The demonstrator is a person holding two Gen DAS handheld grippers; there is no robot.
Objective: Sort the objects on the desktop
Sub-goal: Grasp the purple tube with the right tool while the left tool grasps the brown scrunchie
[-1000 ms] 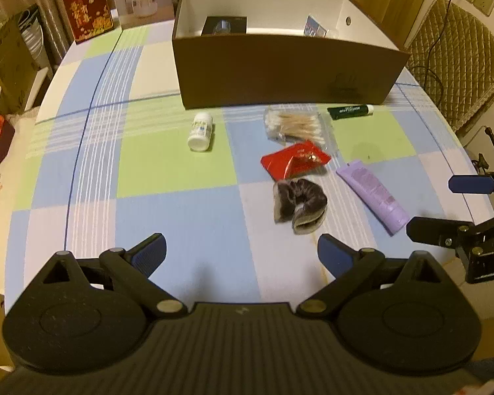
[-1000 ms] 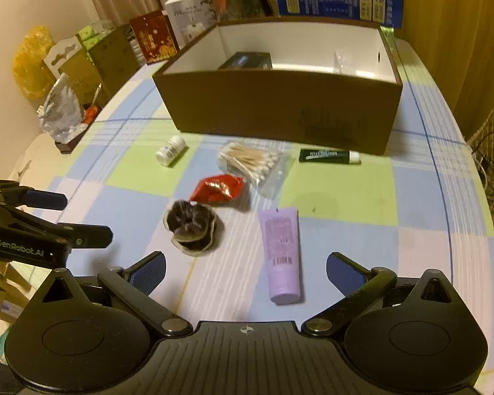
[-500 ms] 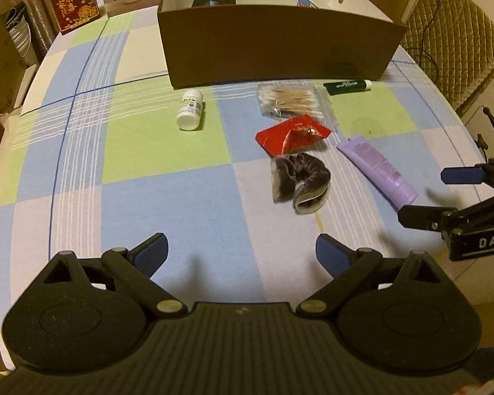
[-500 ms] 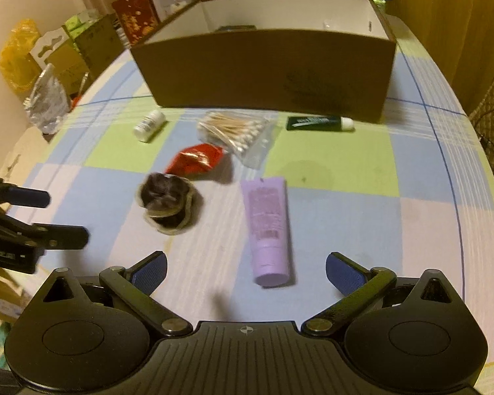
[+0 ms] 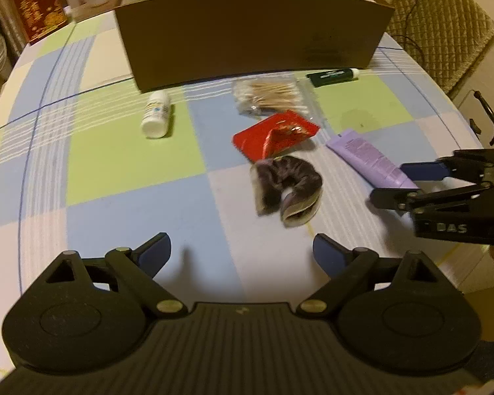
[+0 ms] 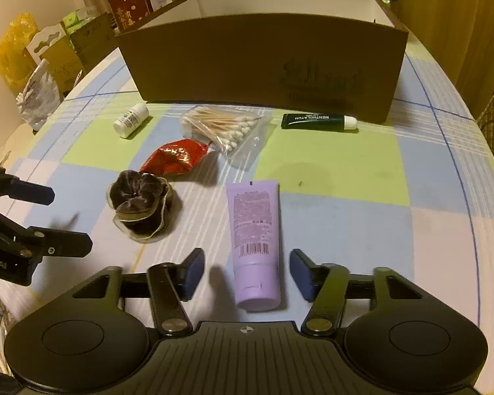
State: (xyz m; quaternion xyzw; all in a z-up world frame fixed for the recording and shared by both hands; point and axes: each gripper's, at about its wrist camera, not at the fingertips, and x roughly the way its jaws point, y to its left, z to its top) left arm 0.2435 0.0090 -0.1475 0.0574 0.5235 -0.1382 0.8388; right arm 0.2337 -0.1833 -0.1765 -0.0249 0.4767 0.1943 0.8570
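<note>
Nearest, the right gripper [image 6: 245, 275] hangs low over the checked tablecloth [image 6: 345, 223], its jaws just narrowed from wide around the cap end of a lilac tube [image 6: 255, 240]; the tube lies flat between the blue pads [image 6: 191, 273], but a gap shows on each side, so nothing is gripped yet. The left gripper [image 5: 242, 255] hovers over bare cloth with its jaws spread wide and empty, having eased in slightly. Just beyond it lies a dark scrunchie [image 5: 286, 191], apart from the tube. Touching the scrunchie's far edge is a crumpled red packet [image 5: 275, 135], and behind that, a clear bag of cotton swabs [image 5: 268, 95] that the packet overlaps. Off to the left a small white bottle [image 5: 156, 115] lies on its side, well apart. A dark green tube [image 6: 317, 121] lies close against the front wall of a large brown box [image 6: 263, 62], which stands at the back, open at the top. Its contents cannot be seen from this low angle. Six items lie loose on the table, so sorting looks to be mostly ahead, with the lilac tube likely next.
</note>
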